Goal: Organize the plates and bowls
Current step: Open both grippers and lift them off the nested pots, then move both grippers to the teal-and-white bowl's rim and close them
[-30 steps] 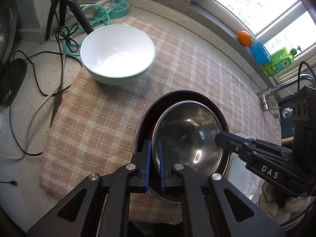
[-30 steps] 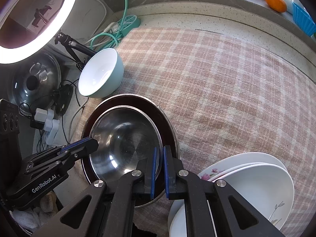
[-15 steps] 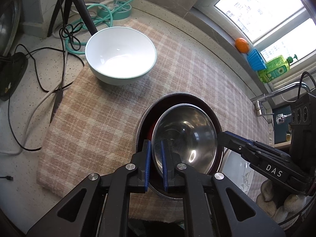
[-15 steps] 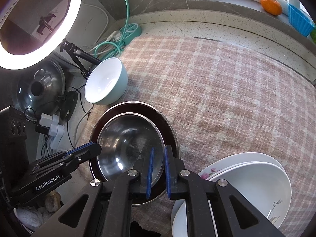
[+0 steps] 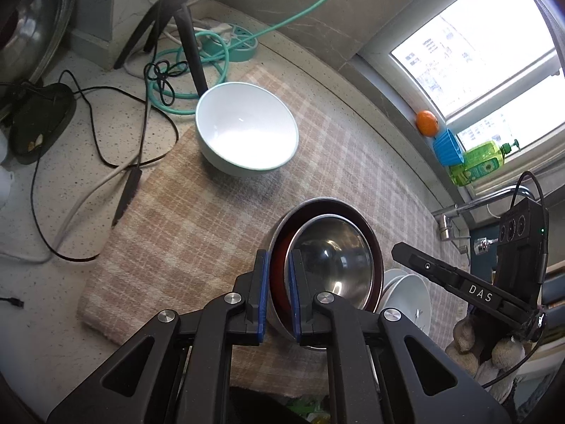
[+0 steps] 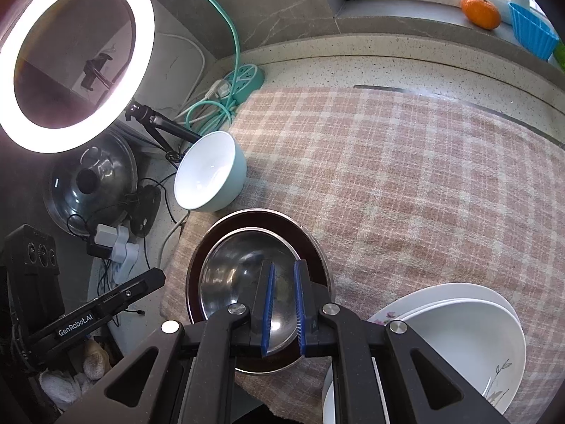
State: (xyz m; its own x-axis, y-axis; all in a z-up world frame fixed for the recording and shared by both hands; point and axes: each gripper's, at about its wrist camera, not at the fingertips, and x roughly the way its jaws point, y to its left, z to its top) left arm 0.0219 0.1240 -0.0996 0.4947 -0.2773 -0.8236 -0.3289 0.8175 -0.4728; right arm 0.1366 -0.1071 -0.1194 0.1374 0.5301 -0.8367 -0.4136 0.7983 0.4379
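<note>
A steel bowl (image 5: 335,265) sits nested inside a dark red bowl (image 5: 282,243) on the plaid cloth (image 5: 183,233). My left gripper (image 5: 279,258) is open with a narrow gap, above the bowls' near rim. My right gripper (image 6: 284,272) is open over the steel bowl (image 6: 233,272) inside the dark red bowl (image 6: 310,243), holding nothing. A white bowl with a teal outside (image 5: 247,134) stands at the cloth's far left, also in the right wrist view (image 6: 208,173). White plates (image 6: 466,328) are stacked at the near right and show in the left wrist view (image 5: 409,293).
A ring light (image 6: 70,56) on a tripod (image 5: 183,31), a teal power strip (image 6: 243,81), cables (image 5: 106,148) and a pot lid (image 6: 91,183) crowd the left of the counter. An orange (image 6: 480,10), a blue cup (image 6: 533,28) and a green bottle (image 5: 480,162) sit on the windowsill.
Both grippers have opened off the nested bowls' rim and pulled up and back. The bowls stay on the cloth.
</note>
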